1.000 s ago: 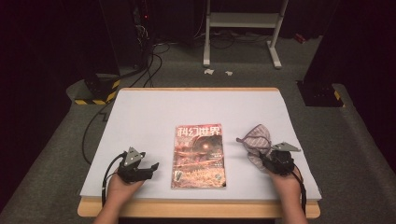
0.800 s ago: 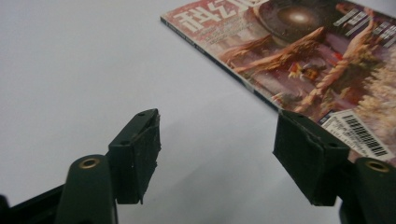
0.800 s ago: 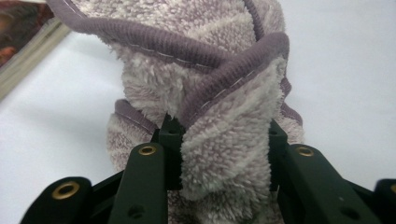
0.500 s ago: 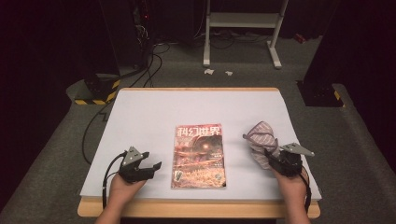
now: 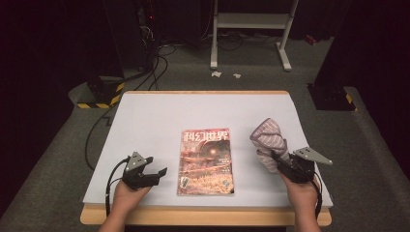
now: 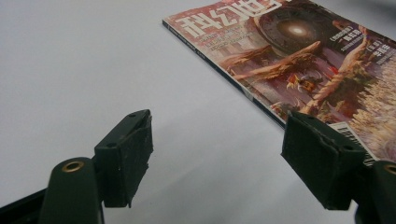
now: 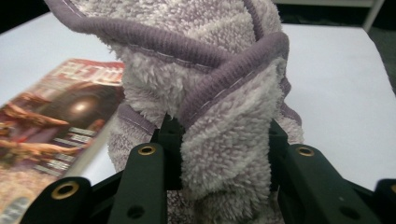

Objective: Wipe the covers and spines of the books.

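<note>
Towel (image 5: 269, 142) now bunched and lifted right of magazine (image 5: 206, 162), clamped in right gripper (image 5: 279, 161), probably for wiping; left gripper (image 5: 157, 174) just opened wider, empty.

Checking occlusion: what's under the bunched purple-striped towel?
The right gripper holds the purple-striped fleecy towel bunched above the white table. The tabletop directly beneath is hidden.
</note>
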`<state>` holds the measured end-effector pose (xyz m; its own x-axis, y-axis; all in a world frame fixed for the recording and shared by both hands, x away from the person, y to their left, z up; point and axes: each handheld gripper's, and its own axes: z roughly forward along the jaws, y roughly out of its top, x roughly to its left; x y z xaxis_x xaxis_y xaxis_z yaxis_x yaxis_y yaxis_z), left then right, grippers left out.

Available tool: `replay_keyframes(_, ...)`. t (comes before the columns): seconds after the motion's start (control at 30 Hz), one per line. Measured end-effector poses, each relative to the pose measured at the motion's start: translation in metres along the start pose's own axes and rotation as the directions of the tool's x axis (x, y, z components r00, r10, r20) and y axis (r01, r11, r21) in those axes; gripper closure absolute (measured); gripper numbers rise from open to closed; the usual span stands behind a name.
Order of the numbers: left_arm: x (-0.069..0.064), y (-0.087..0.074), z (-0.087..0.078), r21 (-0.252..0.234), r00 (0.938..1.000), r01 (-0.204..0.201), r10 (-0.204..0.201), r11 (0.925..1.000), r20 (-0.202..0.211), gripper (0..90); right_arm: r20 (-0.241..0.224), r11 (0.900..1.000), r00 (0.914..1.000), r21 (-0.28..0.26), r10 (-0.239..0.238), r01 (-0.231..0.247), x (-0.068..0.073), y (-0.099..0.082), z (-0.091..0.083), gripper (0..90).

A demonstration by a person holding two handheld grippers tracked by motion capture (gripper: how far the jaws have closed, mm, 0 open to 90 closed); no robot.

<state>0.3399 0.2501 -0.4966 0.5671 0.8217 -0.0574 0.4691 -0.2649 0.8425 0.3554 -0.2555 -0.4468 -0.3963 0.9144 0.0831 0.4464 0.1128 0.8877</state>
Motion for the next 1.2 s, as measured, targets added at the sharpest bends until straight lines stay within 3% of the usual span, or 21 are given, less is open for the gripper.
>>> replay_keyframes(0.2,0.001,0.0,-0.002,-0.026,1.0,0.005,-0.005,0.9997,-0.008,23.7,-0.05,0.9994,0.9983,-0.019,-0.031,0.03,0.019,0.006,-0.002,63.4)
replay_keyframes(0.23,0.002,0.0,-0.003,-0.032,0.9999,0.008,-0.008,0.9995,-0.011,23.6,-0.071,0.9985,0.9961,-0.021,-0.052,0.051,0.029,0.008,-0.001,63.4)
replay_keyframes(0.43,0.004,0.0,-0.003,-0.027,0.9995,0.014,-0.014,0.9995,-0.027,21.8,-0.124,0.9945,0.9867,-0.012,-0.105,0.104,0.055,0.007,0.004,63.4)
replay_keyframes(0.73,0.003,0.001,-0.004,-0.022,0.9997,0.003,-0.004,0.9997,-0.025,22.1,-0.203,0.9873,0.9673,0.015,-0.152,0.158,0.085,0.002,0.014,63.4)
replay_keyframes(0.9,0.003,0.001,-0.003,-0.019,0.9996,0.002,-0.003,0.9998,-0.026,22.3,-0.25,0.9755,0.9484,0.05,-0.195,0.214,0.107,-0.006,0.024,63.4)
replay_keyframes(1.1,0.003,0.001,-0.003,-0.016,0.9996,0.003,-0.003,0.9999,-0.026,22.5,-0.288,0.9617,0.9316,0.093,-0.222,0.258,0.122,-0.016,0.036,63.3)
replay_keyframes(1.2,0.003,0.001,-0.003,-0.018,0.9997,0.002,-0.002,0.9998,-0.025,22.5,-0.298,0.9565,0.9274,0.113,-0.225,0.269,0.126,-0.02,0.041,63.2)
